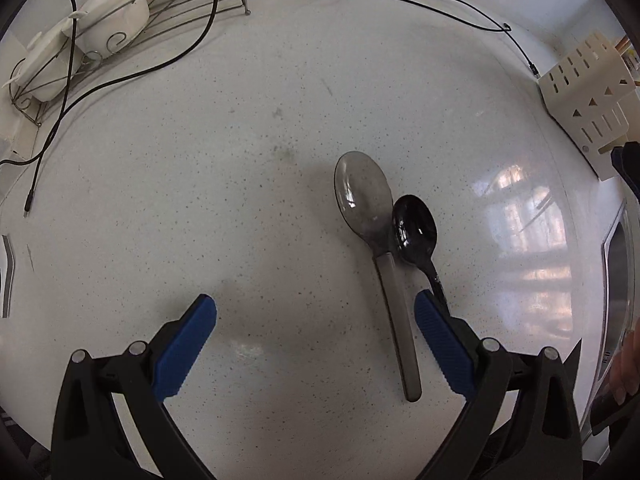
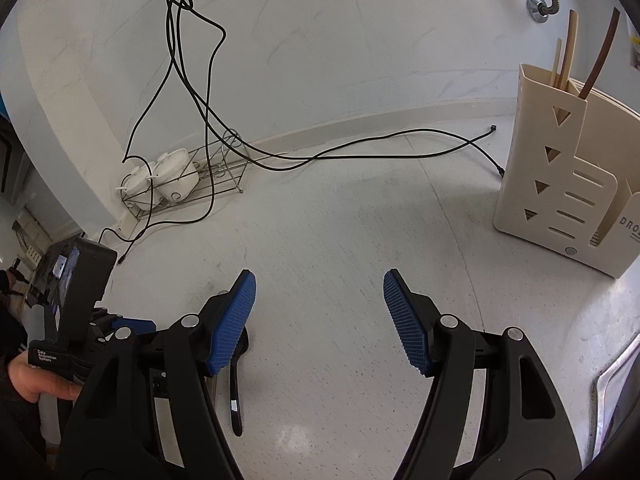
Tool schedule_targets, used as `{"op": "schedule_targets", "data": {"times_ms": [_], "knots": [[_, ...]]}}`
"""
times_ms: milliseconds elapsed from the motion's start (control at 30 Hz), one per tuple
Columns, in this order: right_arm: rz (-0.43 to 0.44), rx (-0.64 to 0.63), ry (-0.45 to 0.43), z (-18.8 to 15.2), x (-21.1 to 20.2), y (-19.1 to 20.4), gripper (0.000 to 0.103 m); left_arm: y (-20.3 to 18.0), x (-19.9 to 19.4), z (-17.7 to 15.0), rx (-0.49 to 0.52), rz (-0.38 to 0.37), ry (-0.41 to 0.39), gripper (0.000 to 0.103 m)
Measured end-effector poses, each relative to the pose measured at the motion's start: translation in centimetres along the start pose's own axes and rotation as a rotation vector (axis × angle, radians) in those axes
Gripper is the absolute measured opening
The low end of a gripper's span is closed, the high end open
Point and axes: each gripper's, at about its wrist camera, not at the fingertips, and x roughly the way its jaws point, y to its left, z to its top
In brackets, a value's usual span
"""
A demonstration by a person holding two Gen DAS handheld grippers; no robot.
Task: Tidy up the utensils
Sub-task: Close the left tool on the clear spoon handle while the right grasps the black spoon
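Spoons point(image 1: 384, 240) side by side on counter point(image 1: 200, 200), grey handle inside wide-open left gripper point(image 1: 316, 336), right gripper point(image 2: 320, 320) wide, empty

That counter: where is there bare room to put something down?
The widest bare patch of counter lies between the wire rack with white pots, the cables and the two spoons: grey spoon and black spoon. It is crowded around the spoons and by the cream utensil holder.
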Motion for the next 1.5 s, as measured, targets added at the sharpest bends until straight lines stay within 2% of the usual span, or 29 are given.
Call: {"op": "schedule_targets", "data": {"times_ms": [233,533,700,833,967,1067,1200,1267,1300,1400,1500], "knots": [[-0.021,0.001,-0.007,0.2,0.0,0.0,0.065,-0.5,1.5,-0.3,-0.019,0.019,0.044,0.097],[-0.021,-0.009,-0.027,0.4,-0.6,0.4,0.066,-1.3,2.0,0.5,-0.011,0.051,0.062,0.097],[-0.024,-0.028,-0.029,0.5,-0.7,0.7,0.071,-2.0,2.0,0.5,0.017,0.067,0.071,0.095],[-0.005,-0.026,0.020,0.2,0.1,0.9,0.071,-2.1,1.6,0.7,0.040,0.065,0.066,0.084],[0.014,-0.032,0.077,-0.5,1.0,1.3,0.071,-2.3,1.1,0.8,0.055,0.063,0.062,0.079],[0.023,-0.060,0.123,-1.3,1.6,1.9,0.071,-1.8,0.6,0.8,0.053,0.064,0.055,0.070],[0.036,-0.109,0.185,-2.7,2.4,3.1,0.071,-0.7,0.3,0.9,0.051,0.063,0.054,0.053],[0.045,-0.137,0.214,-3.3,2.9,3.8,0.070,-0.1,0.0,0.9,0.049,0.065,0.050,0.042],[0.047,-0.150,0.226,-3.6,3.1,4.2,0.070,0.4,-0.2,0.9,0.041,0.062,0.047,0.031],[0.066,-0.190,0.263,-4.2,3.7,5.4,0.069,2.0,-0.6,1.0,0.012,0.021,0.045,0.013],[0.072,-0.243,0.315,-4.8,4.8,6.7,0.061,2.6,-0.7,1.1,-0.006,0.006,0.042,0.011]]}}
